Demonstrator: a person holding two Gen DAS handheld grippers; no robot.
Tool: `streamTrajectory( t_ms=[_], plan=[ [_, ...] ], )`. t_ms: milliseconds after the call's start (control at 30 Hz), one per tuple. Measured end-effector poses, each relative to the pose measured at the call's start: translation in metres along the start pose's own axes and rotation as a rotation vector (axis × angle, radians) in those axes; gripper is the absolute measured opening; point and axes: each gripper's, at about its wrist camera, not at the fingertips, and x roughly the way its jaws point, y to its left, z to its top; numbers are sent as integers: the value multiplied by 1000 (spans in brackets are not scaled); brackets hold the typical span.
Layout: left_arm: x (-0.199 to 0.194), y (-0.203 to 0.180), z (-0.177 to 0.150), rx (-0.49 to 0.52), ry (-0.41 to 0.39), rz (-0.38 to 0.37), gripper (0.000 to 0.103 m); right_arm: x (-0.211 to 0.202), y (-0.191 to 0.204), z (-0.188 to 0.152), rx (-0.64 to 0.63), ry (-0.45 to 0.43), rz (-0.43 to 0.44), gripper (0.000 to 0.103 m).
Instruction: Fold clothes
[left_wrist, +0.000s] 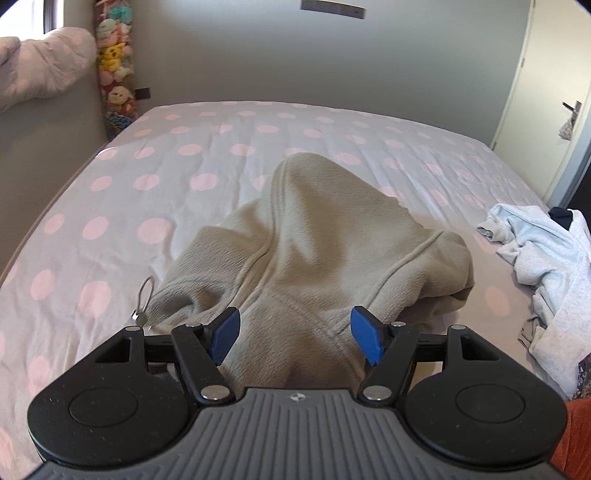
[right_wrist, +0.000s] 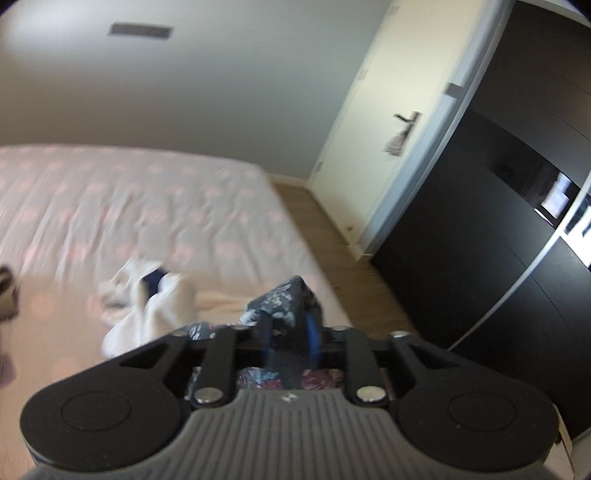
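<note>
On the bed (left_wrist: 192, 162), sheeted in pink polka dots, a soft beige fleece hoodie (left_wrist: 314, 251) lies bunched, its near part between the spread blue pads of the left gripper (left_wrist: 295, 334). Right gripper (right_wrist: 288, 339), blurred, pinches dark floral fabric (right_wrist: 284, 299) beside a crumpled white sweater (right_wrist: 155, 302).

Our left hand-held gripper (left_wrist: 295, 334) has blue pads (left_wrist: 226, 335) on black linkage arms with silver pivot screws, two round black discs behind them, and a grey ribbed body bearing a small round mark. Our right hand-held gripper (right_wrist: 288, 341) is built alike; its blue pads look blurred.
</note>
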Motion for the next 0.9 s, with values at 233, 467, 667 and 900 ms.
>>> streamTrajectory(
  t_ms=[233,467,667,900],
  plan=[
    [1,9,-21,-64,-11,59,66,-39,103,-5,-144,-65,214,73],
    [3,14,-19,-71,-20,63,66,-39,224,-28,-135,-22,527,74],
    [2,15,-1,-47,-37,50,66,-43,330,-56,-67,56,785,74],
    [17,27,12,-48,-13,73,66,-21,413,-78,153,240,983,80]
  ],
)
